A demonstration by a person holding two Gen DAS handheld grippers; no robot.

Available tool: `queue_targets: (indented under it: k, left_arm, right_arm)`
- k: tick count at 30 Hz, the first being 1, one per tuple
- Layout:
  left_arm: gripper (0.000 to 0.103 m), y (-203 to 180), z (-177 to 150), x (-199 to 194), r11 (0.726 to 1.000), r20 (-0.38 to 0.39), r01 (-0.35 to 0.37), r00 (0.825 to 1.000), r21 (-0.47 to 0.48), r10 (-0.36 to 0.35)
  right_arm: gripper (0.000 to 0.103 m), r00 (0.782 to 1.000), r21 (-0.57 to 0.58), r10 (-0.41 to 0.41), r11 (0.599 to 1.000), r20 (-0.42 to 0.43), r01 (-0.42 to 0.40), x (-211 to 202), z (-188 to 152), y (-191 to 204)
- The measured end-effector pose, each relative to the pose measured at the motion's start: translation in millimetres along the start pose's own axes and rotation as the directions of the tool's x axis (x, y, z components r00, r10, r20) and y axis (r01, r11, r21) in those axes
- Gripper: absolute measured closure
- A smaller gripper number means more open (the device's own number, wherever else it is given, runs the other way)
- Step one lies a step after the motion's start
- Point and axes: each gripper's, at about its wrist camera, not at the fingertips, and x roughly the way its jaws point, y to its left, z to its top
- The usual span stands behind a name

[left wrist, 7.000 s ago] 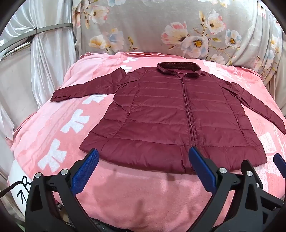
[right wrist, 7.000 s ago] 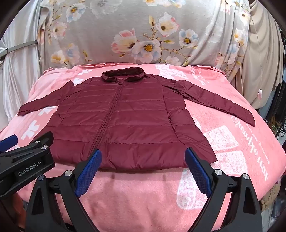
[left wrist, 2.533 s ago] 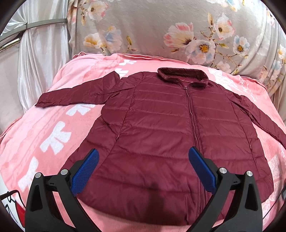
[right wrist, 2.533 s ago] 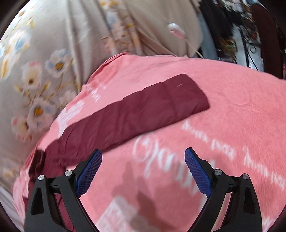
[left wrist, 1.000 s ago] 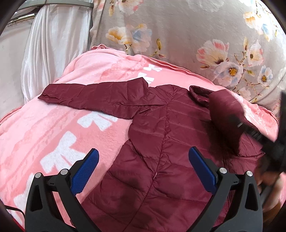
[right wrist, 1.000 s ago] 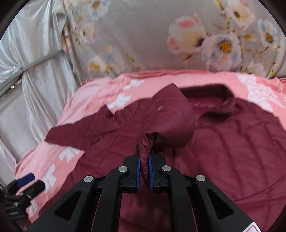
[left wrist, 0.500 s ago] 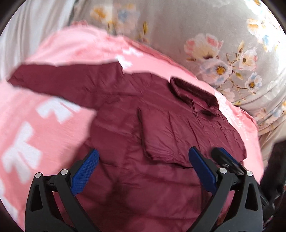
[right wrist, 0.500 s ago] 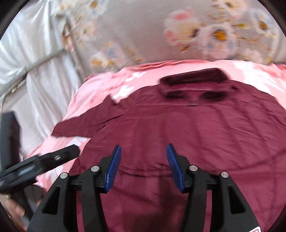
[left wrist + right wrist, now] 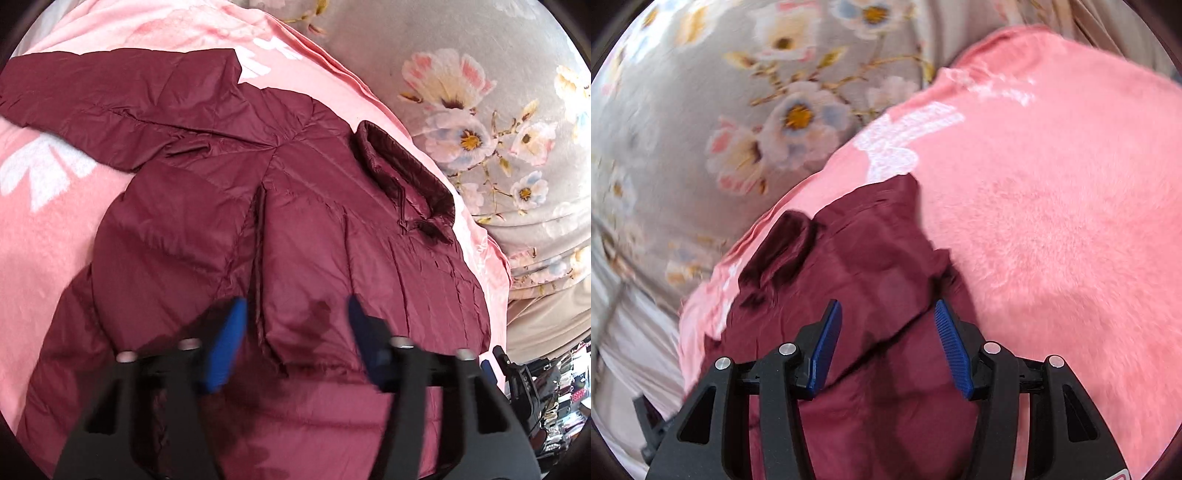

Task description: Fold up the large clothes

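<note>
A maroon puffer jacket [image 9: 177, 240] lies face up on a pink blanket [image 9: 37, 229]. One sleeve [image 9: 332, 258] is folded flat across the chest below the collar [image 9: 402, 177]. The other sleeve [image 9: 110, 103] stretches out to the upper left. My left gripper [image 9: 293, 343] hangs just over the folded sleeve's cuff end. Its jaws are closing with the cuff between them, and the blurred pads stand apart from the cloth. In the right wrist view my right gripper [image 9: 886, 345] is open and holds nothing, over the jacket's folded shoulder edge [image 9: 871, 266] beside the collar [image 9: 783, 243].
A grey floral drape [image 9: 480, 110] hangs behind the bed, also the floral drape [image 9: 701, 92] in the right wrist view. Bare pink blanket [image 9: 1052, 221] spreads to the right of the jacket. Dark clutter [image 9: 546, 387] shows past the bed's right edge.
The right gripper let go of the sleeve, which now lies folded on the chest, and swung out to the shoulder edge. The left gripper dropped toward the cuff and its jaws narrowed.
</note>
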Motion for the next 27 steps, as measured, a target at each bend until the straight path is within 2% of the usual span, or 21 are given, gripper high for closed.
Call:
queue_targets:
  k: [1, 2, 3, 4, 6, 9, 13, 15, 16, 19, 21, 27]
  left_arm:
    - [0.086, 0, 2, 1, 1.0, 0.001, -0.011, 1.0, 0.002, 0.011]
    - [0.092, 1, 5, 1, 1.0, 0.007, -0.018, 1.0, 0.003, 0.018]
    - [0.096, 1, 8, 0, 1.0, 0.015, -0.023, 1.0, 0.005, 0.023]
    - [0.099, 1, 11, -1, 1.0, 0.026, -0.027, 0.999, 0.009, 0.027]
    - [0.101, -2, 16, -4, 0.998, 0.056, -0.046, 0.997, 0.035, 0.044]
    - [0.102, -9, 23, -11, 0.994, 0.116, -0.077, 0.991, 0.071, 0.069]
    - [0.103, -19, 32, -24, 0.989, 0.201, -0.104, 0.976, 0.103, 0.082]
    - [0.103, -21, 32, -23, 0.986, 0.217, -0.123, 0.971, 0.114, 0.096]
    - [0.103, -20, 32, -18, 0.984, 0.208, -0.134, 0.972, 0.119, 0.107]
    - [0.103, -15, 24, 10, 0.975, 0.147, -0.176, 0.977, 0.134, 0.157]
    - [0.103, -8, 17, 24, 0.971, 0.117, -0.193, 0.977, 0.139, 0.177]
    - [0.102, -14, 9, 31, 0.951, 0.136, -0.246, 0.965, 0.186, 0.223]
  right_arm:
    - [0.053, 1.0, 0.017, 0.007, 1.0, -0.008, -0.006, 8, 3, -4]
    - [0.055, 1.0, 0.026, 0.01, 1.0, -0.014, -0.009, 13, 3, -5]
    - [0.062, 1.0, 0.033, 0.015, 0.999, -0.021, -0.014, 20, 4, -6]
    - [0.072, 0.999, 0.036, 0.022, 0.999, -0.03, -0.021, 26, 4, -5]
    - [0.083, 0.999, 0.044, 0.026, 0.999, -0.034, -0.024, 32, 7, -7]
    - [0.098, 0.999, 0.035, 0.044, 0.998, 0.032, -0.045, 28, 19, 1]
    - [0.101, 0.979, -0.028, 0.102, 0.995, 0.179, -0.099, -3, 27, 24]
    - [0.102, 0.972, -0.078, 0.08, 0.995, 0.221, -0.064, -9, 25, 33]
    - [0.102, 0.972, -0.109, 0.042, 0.994, 0.23, -0.017, -6, 22, 37]
    - [0.102, 0.984, -0.109, -0.071, 0.99, 0.166, 0.09, 18, 20, 26]
    - [0.102, 0.983, -0.096, -0.136, 0.984, 0.12, 0.148, 31, 16, 14]
    - [0.102, 0.964, -0.134, -0.266, 0.955, 0.023, 0.266, 57, 6, 0]
